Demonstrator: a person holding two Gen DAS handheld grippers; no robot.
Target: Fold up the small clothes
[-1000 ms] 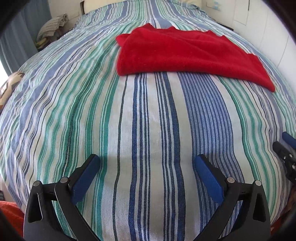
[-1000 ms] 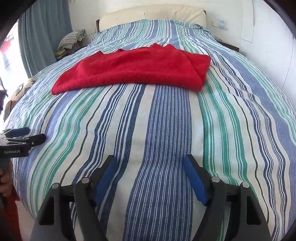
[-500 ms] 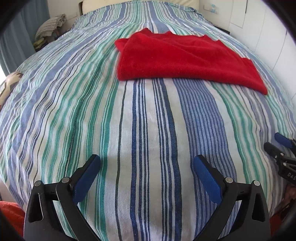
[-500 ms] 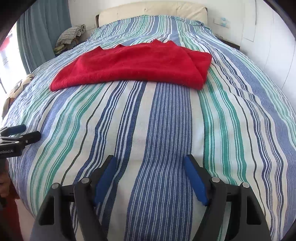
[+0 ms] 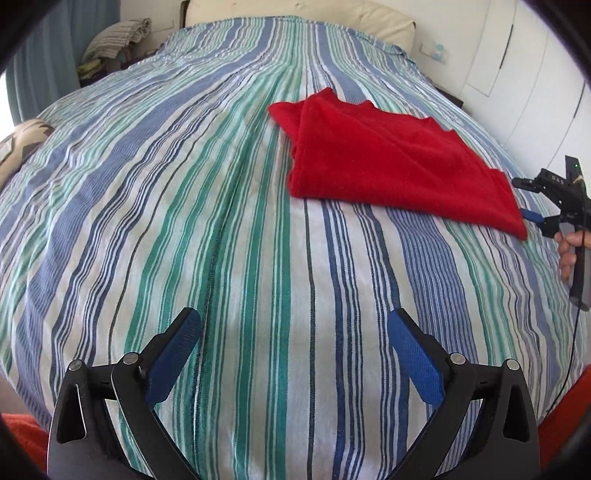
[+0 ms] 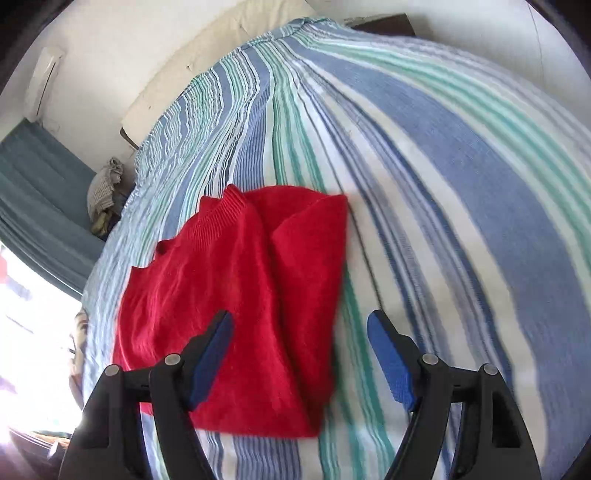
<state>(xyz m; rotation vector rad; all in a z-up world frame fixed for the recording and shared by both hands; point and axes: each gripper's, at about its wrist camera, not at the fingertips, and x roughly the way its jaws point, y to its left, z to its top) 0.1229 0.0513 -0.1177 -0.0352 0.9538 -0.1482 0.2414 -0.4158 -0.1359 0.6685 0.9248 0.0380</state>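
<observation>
A red knitted sweater lies folded lengthwise on the striped bed sheet. My left gripper is open and empty over bare sheet, well short of the sweater's near left edge. My right gripper is open and empty, hovering over the sweater at its right end, with the left finger above the red fabric and the right finger above the sheet. The right gripper also shows in the left wrist view, beside the sweater's right corner.
A cream headboard and white wall stand behind the bed. A pile of cloth sits at the far left by a blue curtain. White cupboard doors line the right side. A patterned cushion lies at the left edge.
My right gripper has swung from the front of the bed to the sweater's right end and now hovers over it. My left gripper has shifted left. The sweater has not moved.
</observation>
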